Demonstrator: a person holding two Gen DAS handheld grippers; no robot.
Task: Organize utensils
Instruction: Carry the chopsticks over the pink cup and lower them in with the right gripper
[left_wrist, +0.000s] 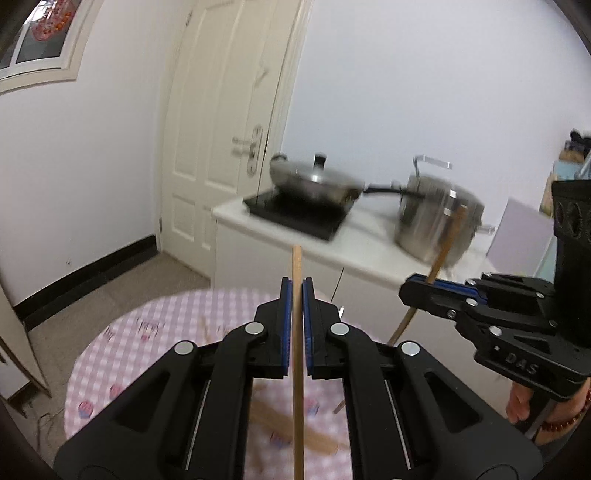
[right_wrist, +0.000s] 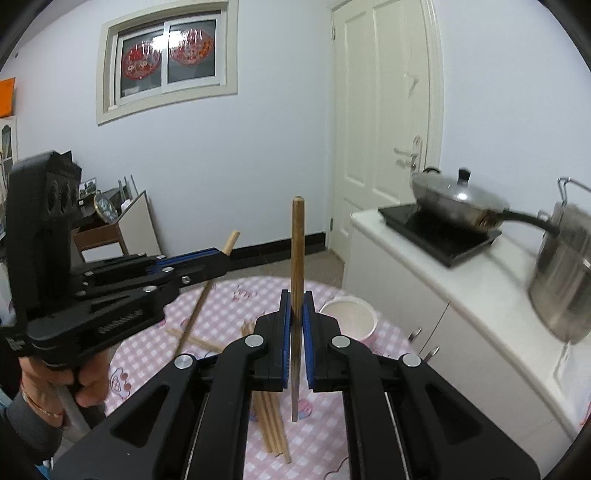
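White walls, a panelled door (right_wrist: 384, 122) and a window (right_wrist: 166, 61) closed the room around me, with a white counter (right_wrist: 443, 280) to the right of the round surface (right_wrist: 229, 295) in its pink checked cloth. On that counter a lidded wok (right_wrist: 456, 201) sat on a black hob (right_wrist: 439, 236), and a steel pot (right_wrist: 565, 280) stood just beside it, both smeared by blur.

My left tongs (left_wrist: 297, 291) were narrowed right down onto a pale chopstick (left_wrist: 296, 269), its long axis upright between the blue pads. My right tongs (right_wrist: 295, 302) were pinched the same way on a darker chopstick (right_wrist: 297, 236), also upright, its blunt end on top. Each tool showed in the other's view, both held above the cloth and near one another.

A white bowl (right_wrist: 349, 314) stood on the surface just right of my right tongs. More loose chopsticks (right_wrist: 271, 428) lay on the cloth below me, some crossed further left.

What mattered next, as I judged it, was the bowl. It lay below and to the right, nearer my right hand, and both sticks already stood on end. So I reckoned the right stick would go in first, lowered along its own length, with the left to follow.
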